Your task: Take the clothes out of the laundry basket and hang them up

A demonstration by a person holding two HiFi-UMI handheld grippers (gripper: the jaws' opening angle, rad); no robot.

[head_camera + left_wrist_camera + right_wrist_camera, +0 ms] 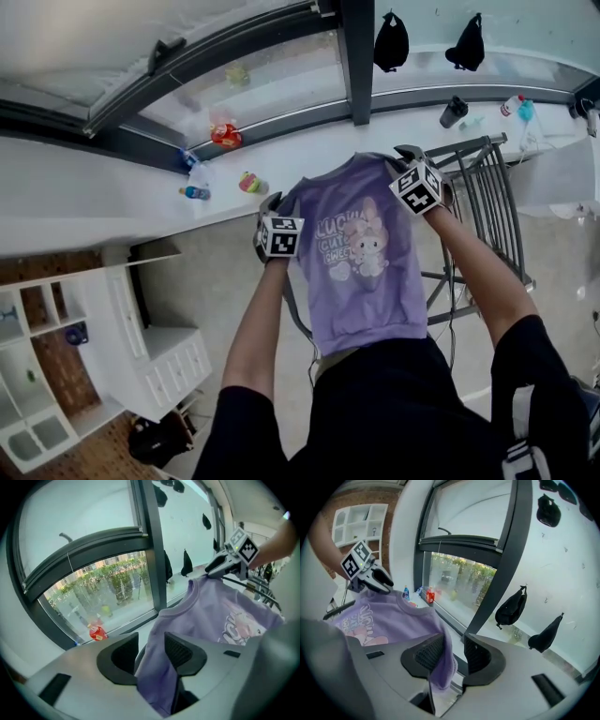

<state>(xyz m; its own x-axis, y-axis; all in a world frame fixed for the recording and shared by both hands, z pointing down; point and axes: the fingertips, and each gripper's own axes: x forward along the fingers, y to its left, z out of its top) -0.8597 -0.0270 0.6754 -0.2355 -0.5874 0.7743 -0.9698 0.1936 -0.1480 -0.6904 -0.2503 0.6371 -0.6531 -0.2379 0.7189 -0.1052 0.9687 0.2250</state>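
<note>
A purple T-shirt [361, 272] with a cartoon print hangs spread out between my two grippers, print facing me. My left gripper [275, 202] is at its left shoulder. In the left gripper view the jaws [151, 644] stand apart; the shirt's cloth [159, 667] lies between them against the right pad, with a gap on the left. My right gripper [405, 157] is at the right shoulder. Its jaws [453, 646] are apart too, and a fold of the shirt [440, 667] drapes over the left pad. Each gripper shows in the other's view, the right gripper [220, 566] and the left gripper [382, 581].
A grey metal drying rack [487, 206] stands just right of and behind the shirt. Two dark items hang on the wall above, one [391, 42] left of the other [467, 45]. Bottles and a red pack [225, 136] sit on the white sill. A white shelf unit [56, 375] is at the lower left.
</note>
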